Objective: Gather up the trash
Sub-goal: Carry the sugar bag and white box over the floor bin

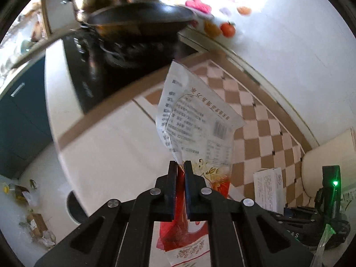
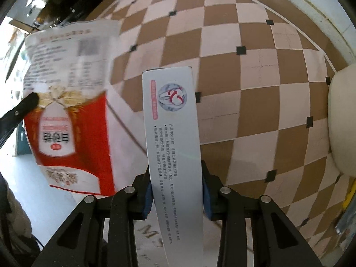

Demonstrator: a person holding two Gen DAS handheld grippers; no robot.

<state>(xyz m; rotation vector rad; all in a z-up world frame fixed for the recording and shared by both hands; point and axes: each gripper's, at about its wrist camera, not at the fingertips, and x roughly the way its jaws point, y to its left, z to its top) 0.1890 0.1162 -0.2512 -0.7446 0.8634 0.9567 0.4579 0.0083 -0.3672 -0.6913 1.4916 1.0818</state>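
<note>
My left gripper [image 1: 180,164] is shut on the lower edge of a crumpled red and white printed plastic bag [image 1: 195,115], which stands up above the fingertips. In the right wrist view the same bag [image 2: 66,89] hangs at the left, with a black finger of the left gripper [image 2: 24,106] touching it. My right gripper [image 2: 175,166] is shut on a long white carton with small print and a round logo [image 2: 173,122], its blue pads pressed on both sides. That carton [image 1: 269,189] and the right gripper's body [image 1: 329,189] also show at the left wrist view's lower right.
A dark wok [image 1: 138,17] sits on a black stove top [image 1: 93,75] set in a white counter [image 1: 106,146]. Brown and white checkered floor [image 2: 244,66] lies below. Scraps of trash [image 1: 33,222] lie on the floor at lower left. A cream rounded object [image 2: 340,122] is at the right.
</note>
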